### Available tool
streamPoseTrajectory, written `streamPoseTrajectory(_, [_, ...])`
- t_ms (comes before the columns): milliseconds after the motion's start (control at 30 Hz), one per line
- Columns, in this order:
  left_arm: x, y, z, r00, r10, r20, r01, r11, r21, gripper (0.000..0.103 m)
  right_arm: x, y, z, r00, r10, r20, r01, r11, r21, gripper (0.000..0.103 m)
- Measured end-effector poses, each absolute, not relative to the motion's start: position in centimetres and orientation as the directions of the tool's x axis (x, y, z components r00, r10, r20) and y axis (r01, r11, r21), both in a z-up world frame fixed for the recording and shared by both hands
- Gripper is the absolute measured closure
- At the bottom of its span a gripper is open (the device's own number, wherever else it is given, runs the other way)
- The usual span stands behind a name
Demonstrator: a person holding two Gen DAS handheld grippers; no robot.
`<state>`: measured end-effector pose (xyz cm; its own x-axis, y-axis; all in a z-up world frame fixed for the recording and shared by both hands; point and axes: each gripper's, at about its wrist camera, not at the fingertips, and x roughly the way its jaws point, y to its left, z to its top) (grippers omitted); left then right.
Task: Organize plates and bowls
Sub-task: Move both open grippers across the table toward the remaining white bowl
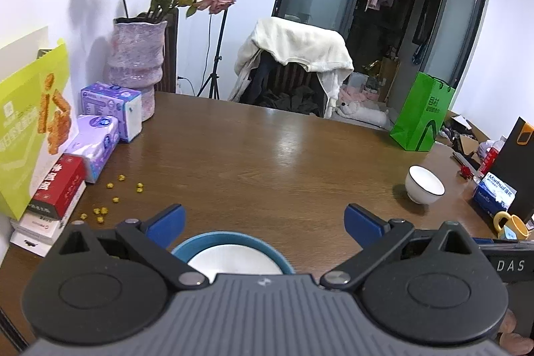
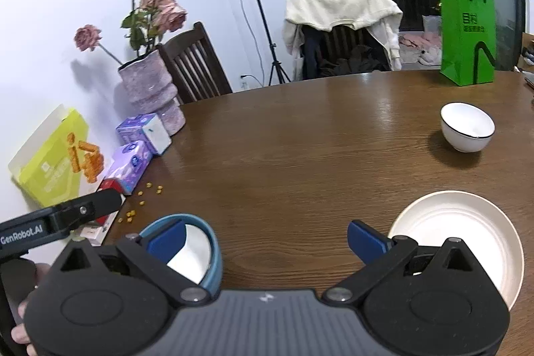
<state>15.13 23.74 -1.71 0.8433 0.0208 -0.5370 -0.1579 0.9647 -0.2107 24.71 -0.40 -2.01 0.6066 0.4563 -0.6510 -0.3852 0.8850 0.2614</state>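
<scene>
A blue-rimmed bowl (image 1: 230, 252) with a white inside sits on the wooden table just below my left gripper (image 1: 265, 224), which is open above it with nothing between its blue pads. The same blue-rimmed bowl (image 2: 197, 251) shows low left in the right wrist view, partly behind one finger. My right gripper (image 2: 267, 237) is open over bare table. A cream plate (image 2: 467, 232) lies to its right, partly hidden by the finger. A small white bowl (image 2: 467, 127) with a dark rim stands farther back right; that white bowl (image 1: 424, 188) also appears in the left wrist view.
A pink vase (image 1: 137, 65) of roses, tissue packs (image 1: 110, 109), boxes and scattered yellow bits (image 1: 100, 211) line the table's left edge. A green paper bag (image 2: 467, 37) stands at the far edge. A yellow mug (image 1: 510, 226) and a tissue box (image 1: 494, 194) sit at the right. Chairs stand behind the table.
</scene>
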Motion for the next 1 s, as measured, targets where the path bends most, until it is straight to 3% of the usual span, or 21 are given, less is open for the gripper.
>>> streamPoseTrajectory(1000, [22.8,12.4,-3.0,0.798,-0.07,-0.598,-0.079,0.972,-0.219,0.0,30.9,-12.9,-4.1,0.593,0.38,-0.709,-0.259,0.925,0.28,0.0])
